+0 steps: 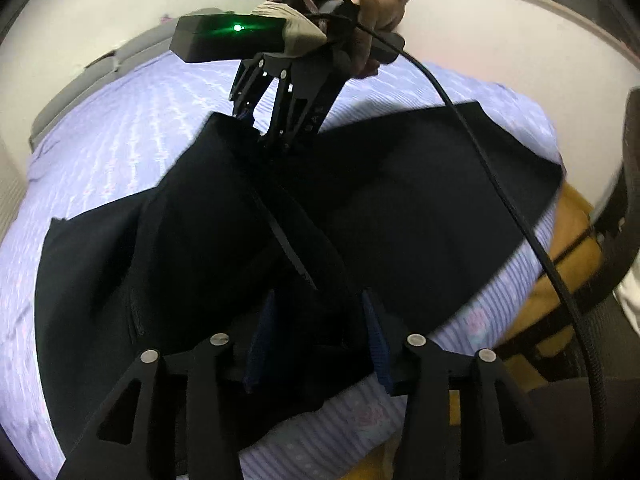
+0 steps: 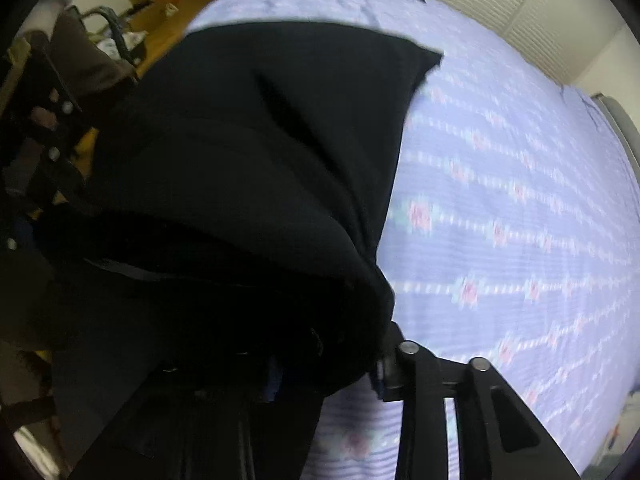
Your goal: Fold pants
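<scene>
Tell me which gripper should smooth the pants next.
Left, probably. The left gripper has its pads apart at the near edge, with the pants spread out ahead of it. The right gripper sits at the far edge, and cloth drapes over one of its fingers.

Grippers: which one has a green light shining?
The right gripper, held by the hand above the black pants; a green light glows on it. The left gripper shows none.

pants (image 1: 208,216) black, plain. Bedsheet (image 1: 132,120) pale lavender, white dotted stripes with pink flowers. Left tongs (image 1: 316,344) black frame, blue pads (image 1: 262,332). Right tongs (image 1: 276,136) black, green LED (image 1: 238,27) lit on housing. Cable (image 1: 500,192) black. Floor (image 2: 176,12) yellow-brown wood.
</scene>
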`<state>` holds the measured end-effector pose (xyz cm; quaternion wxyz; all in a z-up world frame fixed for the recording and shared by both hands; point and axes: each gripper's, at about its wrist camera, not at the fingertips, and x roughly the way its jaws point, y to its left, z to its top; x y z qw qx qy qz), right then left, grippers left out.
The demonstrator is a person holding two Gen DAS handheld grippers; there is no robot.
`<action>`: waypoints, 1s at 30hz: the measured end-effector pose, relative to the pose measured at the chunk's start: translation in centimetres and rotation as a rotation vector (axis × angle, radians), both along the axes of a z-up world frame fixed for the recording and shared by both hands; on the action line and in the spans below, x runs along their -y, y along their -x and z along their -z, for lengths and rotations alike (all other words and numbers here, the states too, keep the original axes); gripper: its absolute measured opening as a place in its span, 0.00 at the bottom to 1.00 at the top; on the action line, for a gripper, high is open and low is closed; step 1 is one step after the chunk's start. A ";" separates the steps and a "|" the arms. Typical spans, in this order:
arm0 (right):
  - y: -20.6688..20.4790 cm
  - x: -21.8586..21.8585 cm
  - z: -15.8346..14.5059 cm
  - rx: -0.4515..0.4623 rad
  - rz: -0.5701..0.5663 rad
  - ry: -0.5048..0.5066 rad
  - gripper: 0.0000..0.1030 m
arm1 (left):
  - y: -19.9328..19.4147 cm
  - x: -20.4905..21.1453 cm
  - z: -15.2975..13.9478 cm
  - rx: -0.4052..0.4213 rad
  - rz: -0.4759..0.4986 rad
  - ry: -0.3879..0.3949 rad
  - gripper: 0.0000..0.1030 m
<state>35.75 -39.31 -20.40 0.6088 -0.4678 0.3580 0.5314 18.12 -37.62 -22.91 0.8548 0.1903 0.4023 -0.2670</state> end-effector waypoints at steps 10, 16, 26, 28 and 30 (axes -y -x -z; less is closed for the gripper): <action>-0.3 7.1 -6.1 -0.075 0.383 -0.028 0.39 | 0.1 -4.3 -8.6 -0.084 0.037 0.126 0.64; 3.1 6.1 -11.9 -0.074 0.800 -0.260 0.39 | -5.4 -10.0 -9.7 0.012 0.047 0.074 0.70; 8.0 -1.4 -8.0 -0.160 1.414 -0.631 0.39 | -16.1 -16.2 -3.5 -0.087 0.154 0.028 0.70; 8.2 -2.5 -6.0 -0.173 1.480 -0.618 0.39 | -17.3 -16.7 -2.4 -0.110 0.178 0.019 0.70; 9.1 -3.3 -3.5 -0.166 1.540 -0.549 0.39 | -18.1 -17.4 -0.9 -0.126 0.183 -0.005 0.70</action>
